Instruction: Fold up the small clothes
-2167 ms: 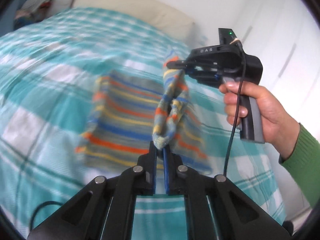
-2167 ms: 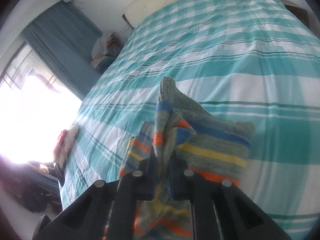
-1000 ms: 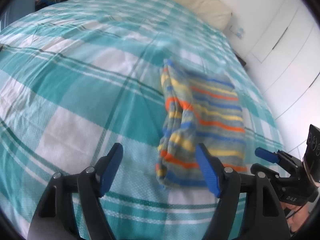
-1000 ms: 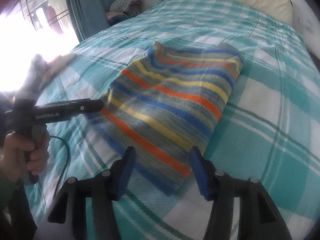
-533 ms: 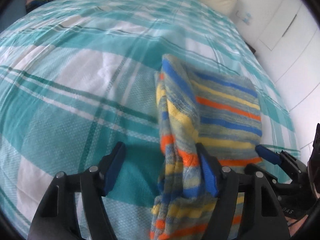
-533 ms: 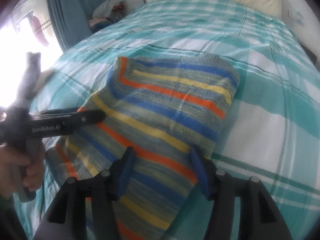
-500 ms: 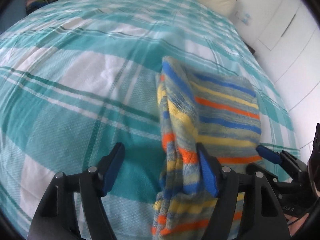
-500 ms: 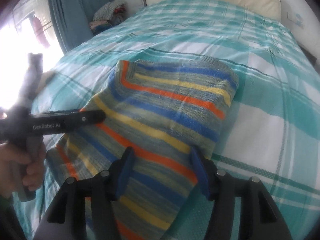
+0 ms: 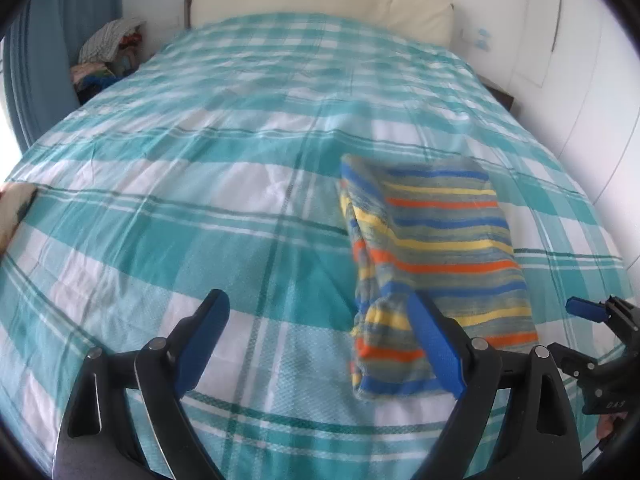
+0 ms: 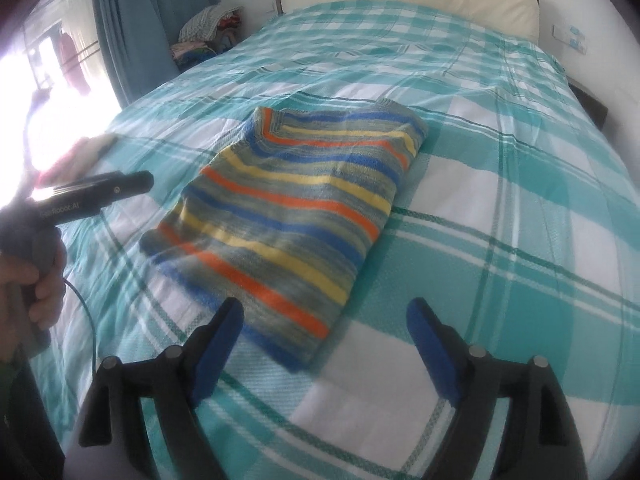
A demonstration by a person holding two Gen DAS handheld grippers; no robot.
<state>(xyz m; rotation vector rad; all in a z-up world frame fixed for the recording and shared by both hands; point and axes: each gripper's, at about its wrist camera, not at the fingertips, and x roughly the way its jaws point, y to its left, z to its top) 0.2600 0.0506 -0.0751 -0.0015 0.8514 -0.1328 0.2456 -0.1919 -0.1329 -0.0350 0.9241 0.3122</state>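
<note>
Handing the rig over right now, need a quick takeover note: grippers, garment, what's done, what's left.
Left gripper: jaws open, just been widening, nothing between them.
Right gripper: jaws open, just been widening, nothing held.
Striped sweater: folded into a flat rectangle on the checked bedspread, free of both grippers.
Done: the fold, sweater released.
Left: perhaps tidy its bunched left edge; no other unfolded garment visible on the bed.

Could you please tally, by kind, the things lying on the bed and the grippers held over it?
Folded striped garment: 1
Pale item at the bed's left edge, too blurred to identify: 1
Left gripper, fingers apart and empty: 1
Right gripper, fingers apart and empty: 1
Total: 4
</note>
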